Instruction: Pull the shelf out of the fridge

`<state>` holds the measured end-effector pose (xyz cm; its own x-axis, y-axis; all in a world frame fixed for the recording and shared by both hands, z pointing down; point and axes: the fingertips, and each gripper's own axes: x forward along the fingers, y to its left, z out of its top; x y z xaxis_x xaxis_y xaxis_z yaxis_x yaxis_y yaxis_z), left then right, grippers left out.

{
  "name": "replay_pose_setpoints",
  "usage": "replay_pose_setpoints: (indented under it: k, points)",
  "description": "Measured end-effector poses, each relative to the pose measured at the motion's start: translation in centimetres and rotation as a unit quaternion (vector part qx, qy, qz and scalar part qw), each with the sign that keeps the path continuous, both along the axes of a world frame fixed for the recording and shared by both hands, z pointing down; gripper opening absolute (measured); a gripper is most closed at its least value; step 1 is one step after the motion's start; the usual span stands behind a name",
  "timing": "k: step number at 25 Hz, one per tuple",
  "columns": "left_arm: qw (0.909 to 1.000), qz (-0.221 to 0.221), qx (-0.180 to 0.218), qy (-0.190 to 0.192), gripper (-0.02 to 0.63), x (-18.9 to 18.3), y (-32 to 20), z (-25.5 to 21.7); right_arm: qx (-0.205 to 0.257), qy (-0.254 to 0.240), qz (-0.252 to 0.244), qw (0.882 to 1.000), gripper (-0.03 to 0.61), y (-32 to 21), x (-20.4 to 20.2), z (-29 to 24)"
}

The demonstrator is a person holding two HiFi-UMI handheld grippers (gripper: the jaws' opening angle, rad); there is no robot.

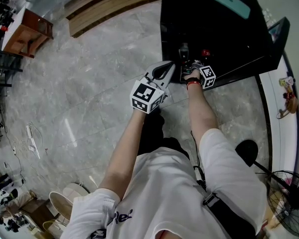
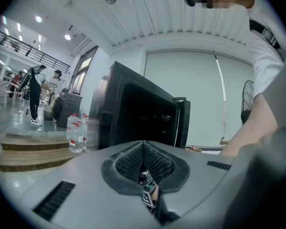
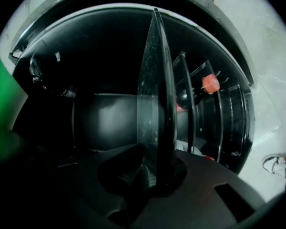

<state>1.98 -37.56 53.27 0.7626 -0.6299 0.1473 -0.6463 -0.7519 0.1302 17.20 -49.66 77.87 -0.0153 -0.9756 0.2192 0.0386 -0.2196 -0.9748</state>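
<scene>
Shelf (image 3: 152,94) edge is clenched in the fingers of the right gripper (image 3: 155,173). A level, straight pull from the fridge (image 1: 214,34) looks safest. The left gripper (image 2: 144,149) is closed and empty.

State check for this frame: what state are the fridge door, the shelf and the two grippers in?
fridge door: open, swung out to the right.
shelf: front edge clamped between jaws; how far out it is cannot be told.
right gripper: shut on the shelf edge, reaching into the fridge.
left gripper: shut, nothing between the jaws, short of the fridge.
</scene>
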Motion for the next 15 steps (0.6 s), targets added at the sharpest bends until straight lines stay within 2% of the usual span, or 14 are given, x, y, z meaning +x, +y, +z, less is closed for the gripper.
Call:
replay_pose_setpoints:
  k: [15]
  points:
    - [0.9999, -0.004, -0.004, 0.008, 0.017, 0.4, 3.0, -1.0, -0.026, -0.008, -0.003, 1.0, 0.041, 4.2, -0.4, -0.7]
